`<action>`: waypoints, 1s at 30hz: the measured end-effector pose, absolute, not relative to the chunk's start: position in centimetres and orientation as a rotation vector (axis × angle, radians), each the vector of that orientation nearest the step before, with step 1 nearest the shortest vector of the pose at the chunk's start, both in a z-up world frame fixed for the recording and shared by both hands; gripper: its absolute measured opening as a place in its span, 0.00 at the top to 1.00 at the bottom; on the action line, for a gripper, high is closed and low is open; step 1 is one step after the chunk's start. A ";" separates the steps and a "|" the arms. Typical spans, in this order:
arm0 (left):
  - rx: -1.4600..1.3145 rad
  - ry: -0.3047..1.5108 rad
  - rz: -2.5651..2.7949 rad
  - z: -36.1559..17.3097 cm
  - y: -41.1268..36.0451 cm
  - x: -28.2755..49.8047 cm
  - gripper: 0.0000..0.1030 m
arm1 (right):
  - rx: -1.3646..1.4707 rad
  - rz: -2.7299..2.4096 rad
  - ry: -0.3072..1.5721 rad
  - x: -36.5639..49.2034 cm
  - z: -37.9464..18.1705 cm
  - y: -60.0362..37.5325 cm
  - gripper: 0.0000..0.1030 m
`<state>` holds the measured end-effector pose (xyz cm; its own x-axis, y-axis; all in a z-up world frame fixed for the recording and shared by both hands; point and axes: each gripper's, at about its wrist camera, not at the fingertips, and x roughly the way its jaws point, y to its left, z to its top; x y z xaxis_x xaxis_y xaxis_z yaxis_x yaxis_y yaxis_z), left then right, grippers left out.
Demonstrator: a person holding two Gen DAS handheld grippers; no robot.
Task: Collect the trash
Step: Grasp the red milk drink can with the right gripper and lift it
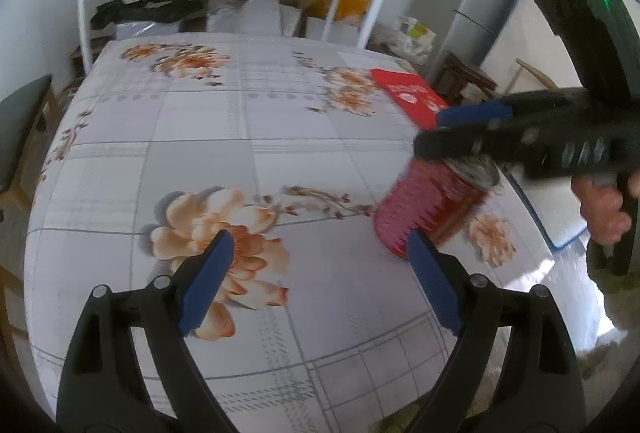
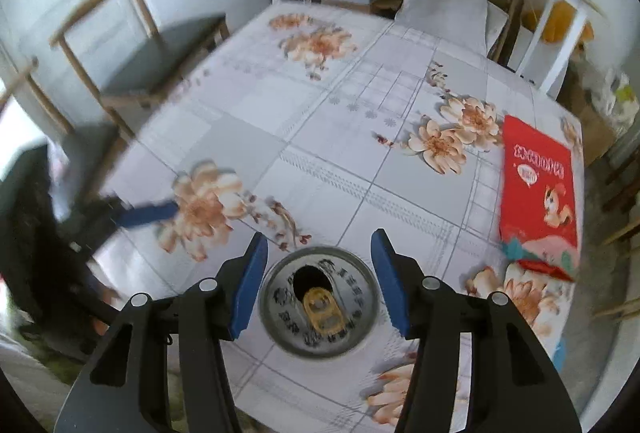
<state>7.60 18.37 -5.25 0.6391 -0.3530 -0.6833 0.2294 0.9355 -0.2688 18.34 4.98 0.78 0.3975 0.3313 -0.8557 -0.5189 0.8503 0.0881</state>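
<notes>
Can (image 2: 318, 303) upright btwn right gripper (image 2: 319, 261) pads, apparently untouched; left gripper (image 1: 320, 265) wide open, empty.

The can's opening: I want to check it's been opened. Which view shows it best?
The right wrist view: it looks straight down on the can, its open mouth and gold tab clear. The left wrist view shows the can's red side, blurred.

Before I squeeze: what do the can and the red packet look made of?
Can: thin metal, probably aluminium, going by the shiny silver lid with a gold pull tab and open mouth; its red side looks printed. Red packet: flat and glossy with printed artwork, so coated paper or plastic film; I cannot tell which.
</notes>
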 end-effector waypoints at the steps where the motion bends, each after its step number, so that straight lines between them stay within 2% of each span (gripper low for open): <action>1: -0.160 0.816 -0.345 -5.3 18.2 7.6 0.17 | -0.154 0.543 1.010 18.2 1.3 3.8 0.46; 4: -0.170 0.829 -0.388 -5.5 17.5 7.4 0.16 | -0.046 0.500 0.949 17.9 2.4 0.3 0.35; 6: -0.177 0.825 -0.414 -5.5 17.1 7.4 0.16 | 0.040 0.421 0.924 18.2 2.4 -3.2 0.32; 12: -0.146 0.741 -0.464 -4.3 14.8 7.5 0.14 | 0.422 0.161 0.994 20.3 -1.6 -14.1 0.32; 18: 0.001 0.642 -0.454 -3.1 10.8 8.6 0.14 | 0.431 0.029 0.992 22.9 -4.3 -18.4 0.32; 25: 0.067 0.642 -0.421 -3.8 8.2 9.8 0.14 | 0.762 0.033 1.036 25.4 -7.7 -22.3 0.32; 30: 0.092 0.646 -0.405 -4.2 8.0 9.9 0.16 | 0.798 -0.028 1.038 26.6 -8.8 -23.2 0.35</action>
